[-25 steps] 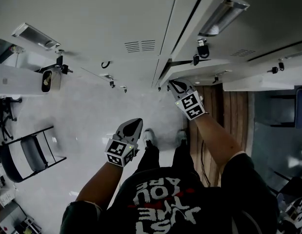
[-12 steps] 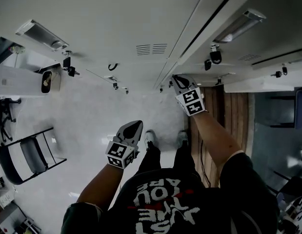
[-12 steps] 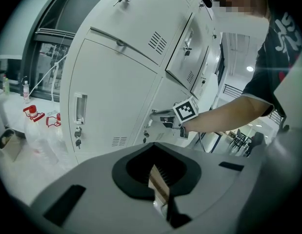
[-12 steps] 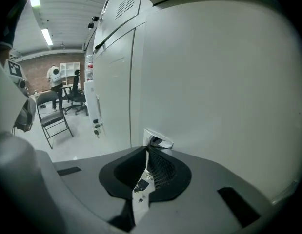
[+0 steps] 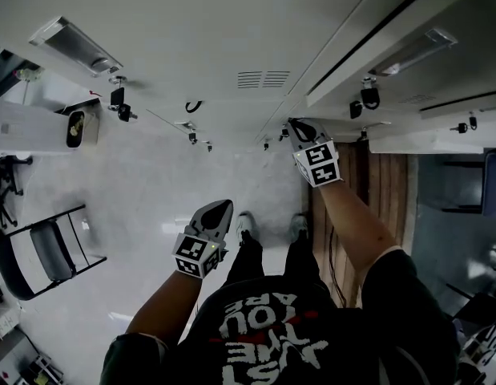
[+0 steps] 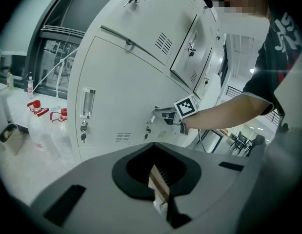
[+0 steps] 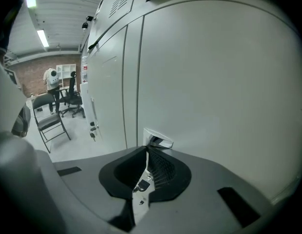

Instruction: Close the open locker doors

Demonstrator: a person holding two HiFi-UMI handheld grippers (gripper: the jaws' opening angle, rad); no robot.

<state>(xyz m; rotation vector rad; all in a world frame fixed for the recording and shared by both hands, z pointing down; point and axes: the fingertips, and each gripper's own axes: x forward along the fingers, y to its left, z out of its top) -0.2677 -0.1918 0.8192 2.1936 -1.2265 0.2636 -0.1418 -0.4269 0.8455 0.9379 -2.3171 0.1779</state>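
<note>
Pale grey locker doors point(image 5: 191, 30) fill the top of the head view. My right gripper point(image 5: 298, 128) is shut, with its tips against a lower door point(image 7: 214, 82) right beside that door's metal handle point(image 7: 158, 141); nothing is between its jaws. The left gripper view shows the same contact from the side, the right gripper's marker cube point(image 6: 186, 106) at the handle point(image 6: 159, 112). An upper door point(image 6: 192, 48) further along stands slightly ajar. My left gripper point(image 5: 217, 212) hangs shut and empty over the floor, away from the lockers; its jaws point(image 6: 155, 172) point towards the lower doors.
A folding chair point(image 5: 47, 251) stands on the pale floor at the left. Clear bottles with red caps point(image 6: 41, 126) sit by the lockers' end. Keys hang in a lock point(image 6: 83, 130). The person's feet point(image 5: 246, 227) are close to the lockers; a wood-patterned strip point(image 5: 380, 191) lies at the right.
My right gripper has pressed a little further in towards the lockers, and the door edge at its tips now sits closer to the locker front. The left gripper has barely shifted.
</note>
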